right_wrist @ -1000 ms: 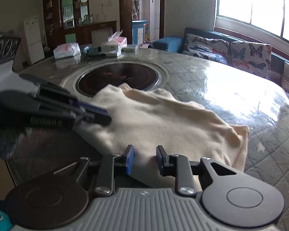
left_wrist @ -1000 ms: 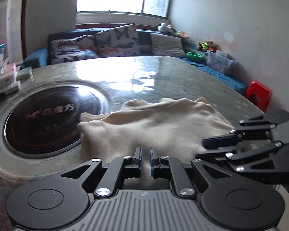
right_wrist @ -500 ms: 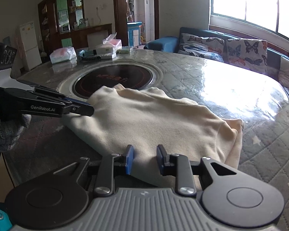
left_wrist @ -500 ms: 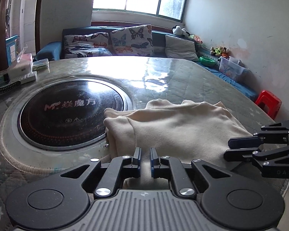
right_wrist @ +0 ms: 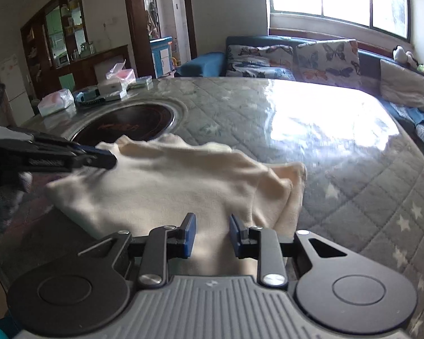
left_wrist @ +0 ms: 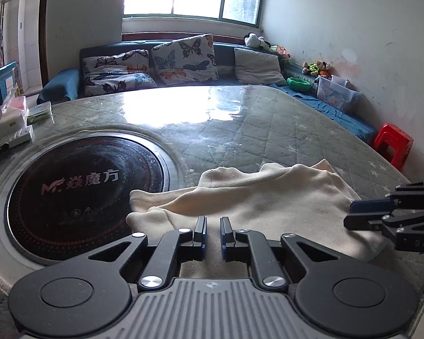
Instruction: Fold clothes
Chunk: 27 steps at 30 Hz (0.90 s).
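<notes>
Garment: cream top (left_wrist: 268, 200), folded, lying just ahead of both grippers.
Left gripper (left_wrist: 212, 233): jaws narrow, cloth running between them; grip uncertain.
Right gripper (right_wrist: 209, 233): jaws slightly apart over cloth; grip uncertain.
Table (left_wrist: 268, 135): quilted, round hotplate (left_wrist: 79, 189) left.

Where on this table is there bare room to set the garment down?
Free: the quilted cover between the cream garment and the sofa. Crowded: the boxes beyond the round black cooktop.

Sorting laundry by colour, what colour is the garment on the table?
Cream, plain, no pattern: the garment shows best in the left wrist view.
</notes>
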Each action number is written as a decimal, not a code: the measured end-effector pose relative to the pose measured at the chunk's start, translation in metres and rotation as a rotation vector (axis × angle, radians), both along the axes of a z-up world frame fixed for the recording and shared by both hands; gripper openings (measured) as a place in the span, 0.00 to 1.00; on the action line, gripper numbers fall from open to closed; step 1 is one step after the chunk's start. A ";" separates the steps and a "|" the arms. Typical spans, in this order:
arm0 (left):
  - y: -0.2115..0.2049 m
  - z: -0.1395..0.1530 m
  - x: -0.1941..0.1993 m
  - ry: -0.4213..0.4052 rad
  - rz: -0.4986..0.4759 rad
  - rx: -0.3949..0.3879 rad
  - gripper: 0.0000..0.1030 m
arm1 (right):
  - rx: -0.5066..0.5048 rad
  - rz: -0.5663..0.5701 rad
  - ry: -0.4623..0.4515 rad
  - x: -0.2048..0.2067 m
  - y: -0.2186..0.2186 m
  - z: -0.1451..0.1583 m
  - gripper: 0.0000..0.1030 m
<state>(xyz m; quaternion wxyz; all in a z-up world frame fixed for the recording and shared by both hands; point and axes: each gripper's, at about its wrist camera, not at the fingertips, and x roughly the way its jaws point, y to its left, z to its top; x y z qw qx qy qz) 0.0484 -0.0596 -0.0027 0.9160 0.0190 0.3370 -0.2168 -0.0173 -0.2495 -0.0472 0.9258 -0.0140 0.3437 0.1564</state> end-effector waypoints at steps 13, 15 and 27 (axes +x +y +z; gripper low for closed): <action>0.000 -0.007 0.009 0.017 -0.003 -0.011 0.12 | 0.009 -0.071 0.033 0.056 -0.009 0.000 0.24; -0.001 -0.007 0.009 0.016 -0.005 -0.011 0.12 | 0.013 -0.060 0.020 0.058 -0.006 0.003 0.24; 0.001 -0.008 0.011 0.019 -0.012 -0.020 0.13 | -0.039 -0.044 0.036 0.099 0.022 -0.009 0.17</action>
